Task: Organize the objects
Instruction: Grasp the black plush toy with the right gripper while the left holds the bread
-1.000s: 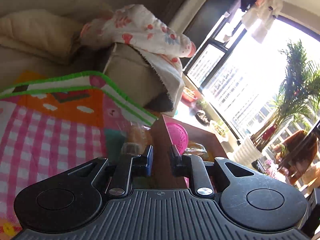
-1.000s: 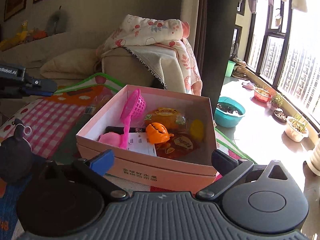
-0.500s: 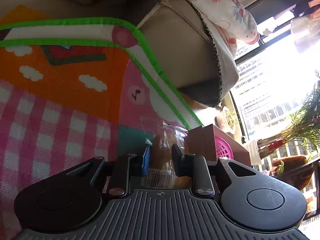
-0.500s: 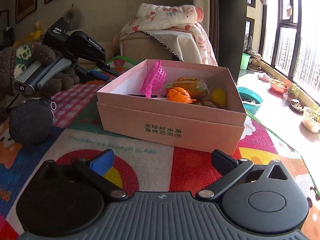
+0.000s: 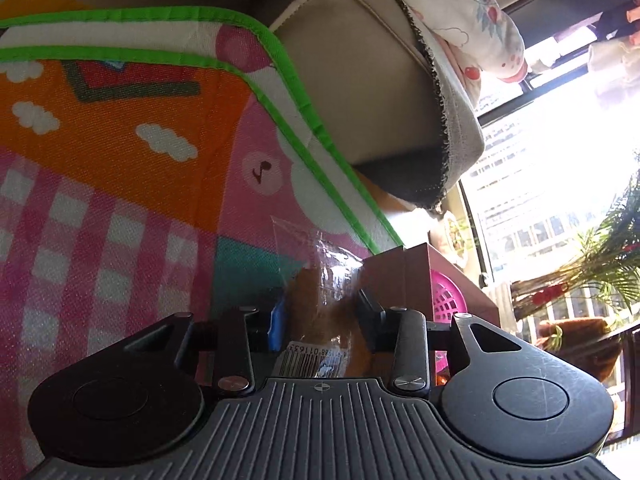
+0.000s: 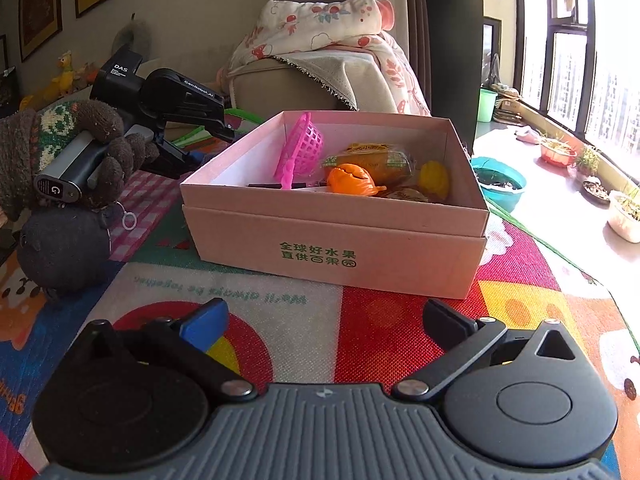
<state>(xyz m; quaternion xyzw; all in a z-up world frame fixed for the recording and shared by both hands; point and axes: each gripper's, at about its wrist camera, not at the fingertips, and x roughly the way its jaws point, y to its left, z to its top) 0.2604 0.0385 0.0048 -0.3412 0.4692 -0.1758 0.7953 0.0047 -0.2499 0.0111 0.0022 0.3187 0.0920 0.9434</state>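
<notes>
Left tongs [image 5: 320, 316]: closed part-way around a clear-wrapped bread bun [image 5: 320, 312], whose barcoded end lies between the pads; firm pad contact cannot be confirmed, as the wrapper blurs the edges. The bun sits low over the play mat [image 5: 120, 200], just beside the near corner of the pink cardboard box [image 5: 396, 276].

Right tongs [image 6: 324, 320]: spread wide, holding nothing, low over the mat, with the box [image 6: 336, 248] ahead and apart from them. Inside it are a pink toy basket [image 6: 306, 144], an orange toy [image 6: 352, 179], a wrapped bun [image 6: 372, 158] and a yellow item [image 6: 435, 174]. Beyond stands a sofa arm [image 6: 288, 88] draped with a floral blanket [image 6: 320, 28].
</notes>
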